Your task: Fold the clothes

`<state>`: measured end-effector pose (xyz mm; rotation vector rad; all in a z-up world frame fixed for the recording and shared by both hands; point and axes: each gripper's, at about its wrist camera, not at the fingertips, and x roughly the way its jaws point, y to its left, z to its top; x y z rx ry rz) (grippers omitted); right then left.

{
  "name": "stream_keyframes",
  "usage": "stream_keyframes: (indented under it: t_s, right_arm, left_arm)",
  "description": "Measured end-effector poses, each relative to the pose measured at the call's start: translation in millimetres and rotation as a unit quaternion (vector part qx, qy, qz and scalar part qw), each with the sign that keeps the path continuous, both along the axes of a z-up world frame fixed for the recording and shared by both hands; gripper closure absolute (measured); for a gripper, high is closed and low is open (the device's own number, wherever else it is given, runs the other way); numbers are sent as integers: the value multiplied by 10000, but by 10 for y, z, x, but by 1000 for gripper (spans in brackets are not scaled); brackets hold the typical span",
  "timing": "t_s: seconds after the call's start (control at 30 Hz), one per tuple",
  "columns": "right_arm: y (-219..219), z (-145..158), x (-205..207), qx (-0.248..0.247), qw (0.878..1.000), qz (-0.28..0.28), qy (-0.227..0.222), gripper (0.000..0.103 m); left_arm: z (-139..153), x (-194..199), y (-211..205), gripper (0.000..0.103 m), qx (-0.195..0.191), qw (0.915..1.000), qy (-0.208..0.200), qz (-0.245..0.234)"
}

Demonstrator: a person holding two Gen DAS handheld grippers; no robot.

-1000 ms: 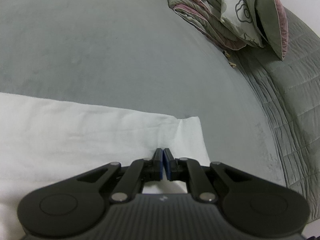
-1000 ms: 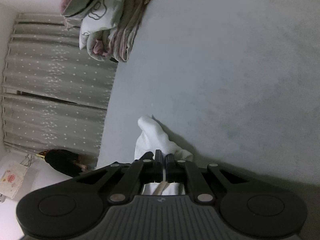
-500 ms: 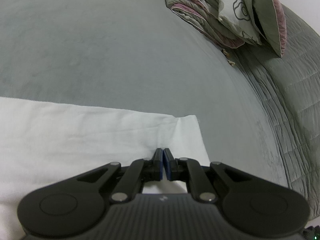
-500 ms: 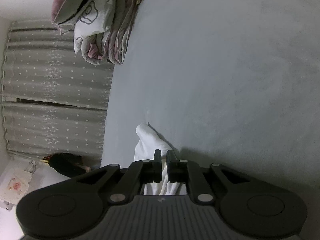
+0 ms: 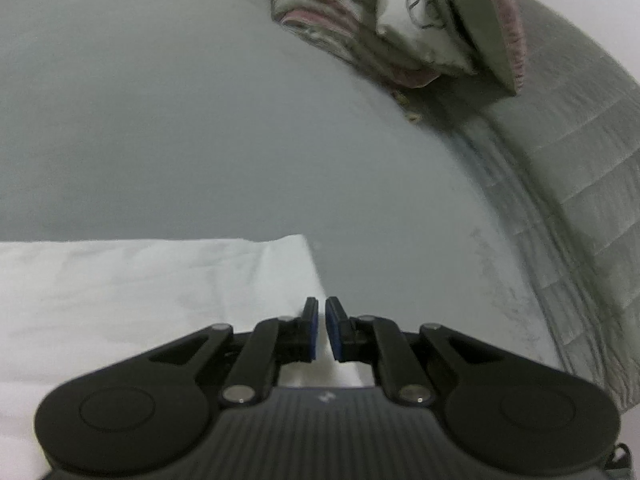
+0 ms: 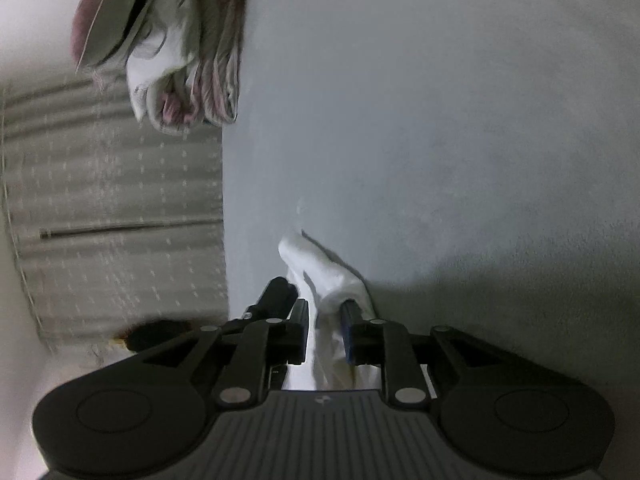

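Observation:
A white garment (image 5: 140, 300) lies flat on the grey bed sheet (image 5: 200, 120), filling the lower left of the left wrist view. My left gripper (image 5: 322, 318) sits at the garment's right edge, shut on the cloth there. In the right wrist view a bunched end of the white garment (image 6: 320, 268) stands up off the sheet and runs back between the fingers. My right gripper (image 6: 325, 322) is opening: its jaws stand apart with the cloth loose between them, no longer pinched.
A pile of pink and grey bedding (image 5: 400, 20) lies at the far side of the bed, with a quilted grey cover (image 5: 580, 200) along the right. The right wrist view is rolled: dotted curtains (image 6: 120, 200) at left, bed sheet (image 6: 440, 140) at right.
The right jaws have parted around the bunched cloth and that view has rolled. The left gripper has shifted right, so the garment's corner now lies left of its fingertips.

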<state>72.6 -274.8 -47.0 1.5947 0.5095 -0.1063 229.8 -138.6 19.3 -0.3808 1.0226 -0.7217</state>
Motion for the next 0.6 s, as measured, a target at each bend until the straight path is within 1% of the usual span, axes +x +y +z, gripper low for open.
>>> stream_keyframes:
  t_s: [0.07,0.13,0.2,0.3,0.37,0.43,0.47,0.57,0.6]
  right_arm:
    - [4,-25,24,205,9998,-88,-12,83]
    - [27,-35,72,305,9995,-78,5,83]
    - [44,-53,84,420,9990,-136,-25,83]
    - [55,-86,70,617,9974,-346,-161,81]
    - [92,-91,78,688,9967,-310,-289,81]
    - [140,-108,101,700,9973,-106,-205,81]
    - [151,-130,98,725,9972,-113,-174,82]
    - [104,-129,74,776,9962,-336,-196,82]
    - [86,-116,73,769,9960,-395,-204,80]
  left_arm:
    - [-128,50,3,97,15,9998,191,101]
    - [-188,54,50,97,-146,9995,240,154]
    - [-218,55,80,97,-200,9992,266,198]
    - [-238,60,78,97,-196,9992,283,217]
    - [-242,53,74,97,-164,9993,270,206]
    - [-236,36,76,97,-150,9993,263,198]
    - [-234,29,82,97,-152,9994,260,197]
    - [-214,15,70,97,-129,9994,243,190]
    - [-208,12,72,97,-125,9995,240,183]
